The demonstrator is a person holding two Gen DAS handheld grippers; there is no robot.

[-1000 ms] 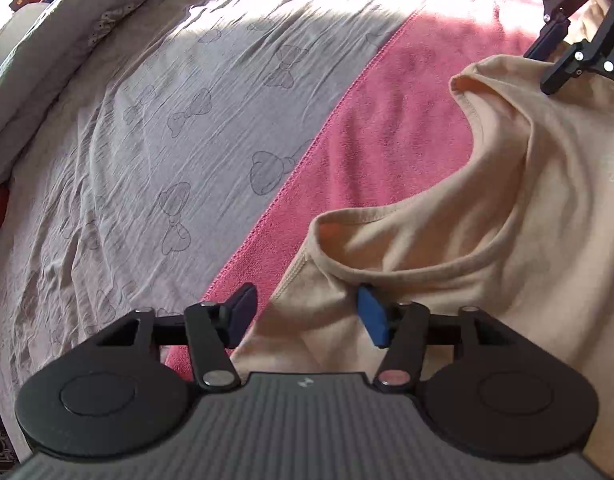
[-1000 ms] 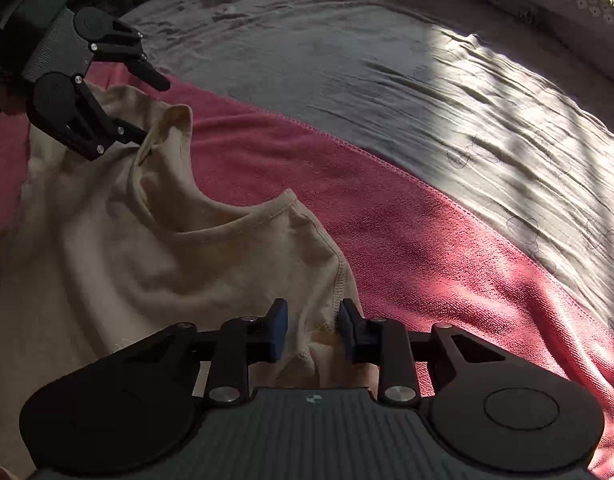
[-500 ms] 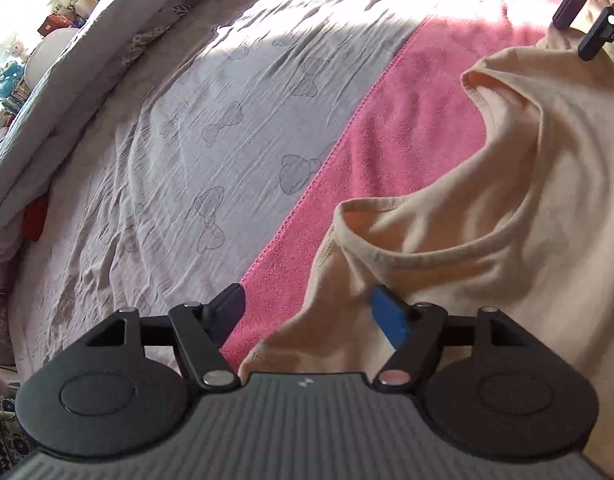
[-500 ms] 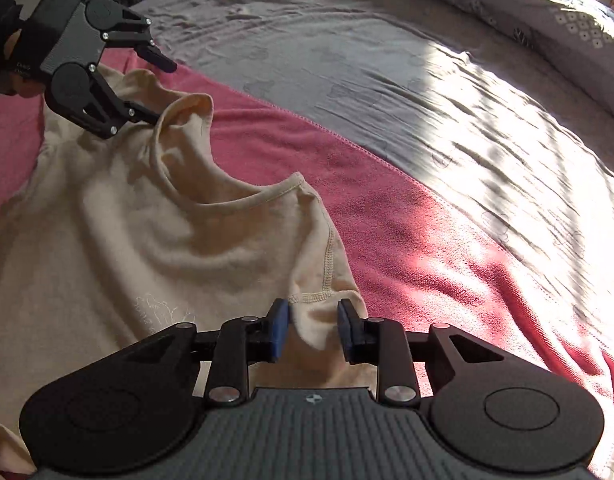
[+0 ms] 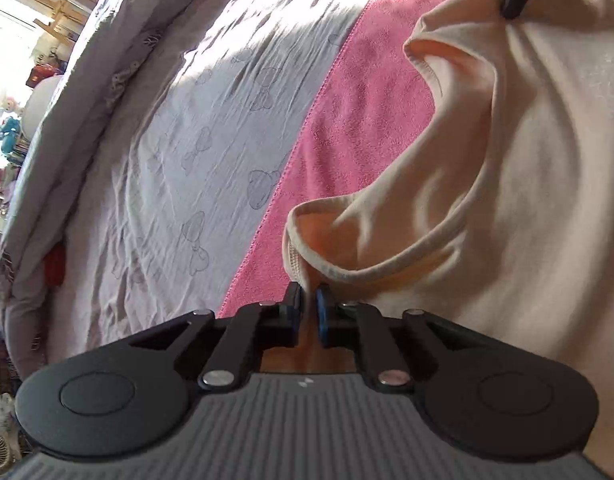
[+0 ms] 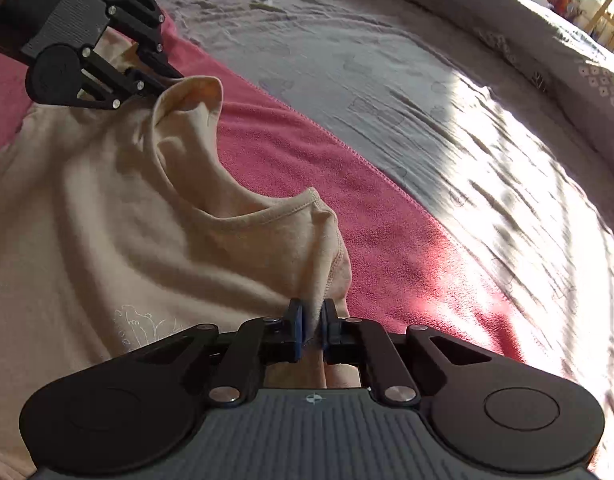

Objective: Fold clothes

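A: Cream cotton on terry. Sleeveless top (image 6: 107, 220), lying where?

B: Lies spread on the pink towel (image 6: 387, 240), itself over the grey bedsheet (image 6: 427, 100). Straps raised off the towel, lower body hidden under the tools.

A: And the left gripper (image 5: 309, 314)?

B: Closing, down to a narrow gap, with one shoulder strap (image 5: 307, 240) pinched between the blue pads (image 5: 321, 316).

A: Right gripper (image 6: 311, 322)?

B: Closing likewise, nearly together, with the other strap (image 6: 327, 248) nipped between its fingers (image 6: 295, 328).

A: Which way from the tongs, then?

B: Off to neither side; hangs between them. Shoulder line stretches from one grip to the other, neckline (image 5: 447, 252) sagging in the middle. Long axis crosses that line and heads back toward the holder, beneath both tools.

A: Nearer hand?

B: Neither. One strap apiece, evenly shared. Probably calls for a joint move: lifting both straps and carrying them along the long axis toward the hem, kept level and equally apart.

A: Risk?

B: Possibly a skewed fold, from one side leading. Cannot tell where the hem ends.
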